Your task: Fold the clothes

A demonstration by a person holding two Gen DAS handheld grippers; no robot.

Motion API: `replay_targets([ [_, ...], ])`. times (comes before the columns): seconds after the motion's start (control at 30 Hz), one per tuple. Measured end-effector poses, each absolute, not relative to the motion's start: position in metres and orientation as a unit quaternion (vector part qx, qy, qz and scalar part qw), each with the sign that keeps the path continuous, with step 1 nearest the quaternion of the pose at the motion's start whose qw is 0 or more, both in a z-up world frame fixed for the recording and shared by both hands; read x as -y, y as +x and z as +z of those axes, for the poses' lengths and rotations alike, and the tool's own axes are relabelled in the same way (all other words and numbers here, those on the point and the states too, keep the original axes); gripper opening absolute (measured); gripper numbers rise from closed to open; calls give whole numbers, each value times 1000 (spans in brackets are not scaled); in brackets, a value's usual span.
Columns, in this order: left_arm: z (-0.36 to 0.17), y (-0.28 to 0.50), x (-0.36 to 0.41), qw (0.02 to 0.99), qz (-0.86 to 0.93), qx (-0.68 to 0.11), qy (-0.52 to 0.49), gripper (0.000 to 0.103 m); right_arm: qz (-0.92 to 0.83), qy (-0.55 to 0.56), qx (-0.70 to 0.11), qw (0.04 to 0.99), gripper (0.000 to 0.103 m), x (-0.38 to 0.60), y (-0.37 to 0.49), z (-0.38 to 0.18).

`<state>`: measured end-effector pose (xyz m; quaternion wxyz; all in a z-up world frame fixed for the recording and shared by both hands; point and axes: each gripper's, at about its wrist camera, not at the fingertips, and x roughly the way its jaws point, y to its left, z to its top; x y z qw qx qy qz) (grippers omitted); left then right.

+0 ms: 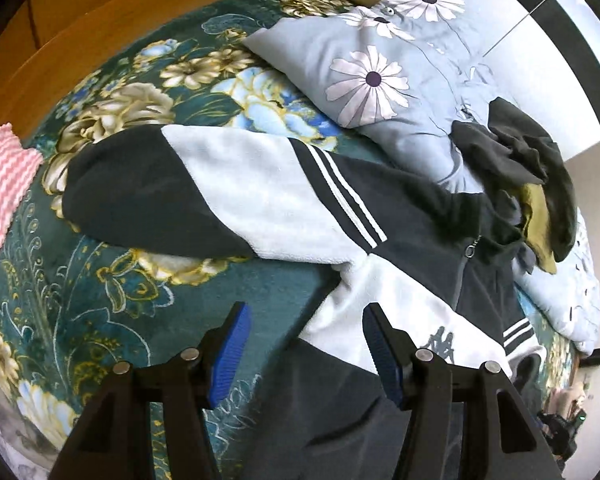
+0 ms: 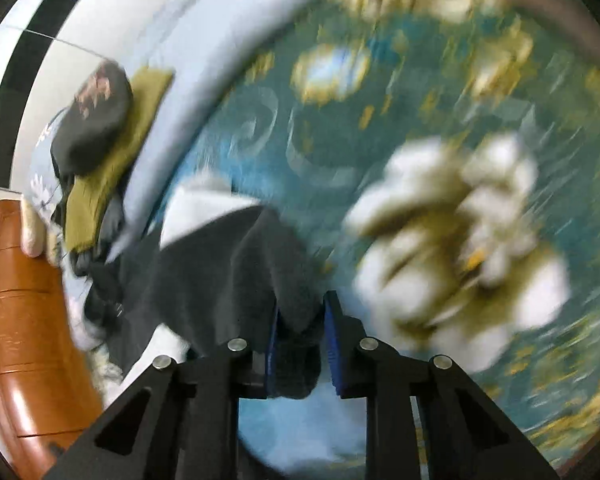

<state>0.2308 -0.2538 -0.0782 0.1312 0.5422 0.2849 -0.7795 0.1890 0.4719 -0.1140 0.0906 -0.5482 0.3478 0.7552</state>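
A black and white zip jacket [image 1: 260, 196] lies spread on a green floral bedspread [image 1: 100, 280], one sleeve stretched to the left. My left gripper [image 1: 306, 344] is open, hovering just above the jacket's lower white panel and dark hem. In the blurred right wrist view my right gripper [image 2: 300, 340] is shut on a dark fold of the jacket [image 2: 228, 264], lifted off the bedspread [image 2: 380, 120].
A grey-blue daisy pillow [image 1: 372, 64] and quilt lie behind the jacket. A heap of dark and olive clothes [image 1: 540, 184] sits on the quilt, also in the right wrist view [image 2: 96, 140]. A pink zigzag cloth [image 1: 4, 192] lies at the left. A wooden bed frame [image 2: 20, 320] borders the bed.
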Motion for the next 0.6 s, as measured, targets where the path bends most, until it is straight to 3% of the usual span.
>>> replay_targets([
  [0.1,-81,237,257,138,-778,-281,545,62,788,-513,-296,167,21,-502,200,-77],
  [0.17,-86,241,259,140,-775,-284,548,62,791,-495,-304,190,21,-525,200,-56],
  [0.47,-102,251,269,130,-768,-313,543,62,820,-537,-180,85,21,-439,150,0],
  [0.6,-113,254,280,117,-763,-345,534,62,846,-517,-125,-29,21,-350,126,46],
])
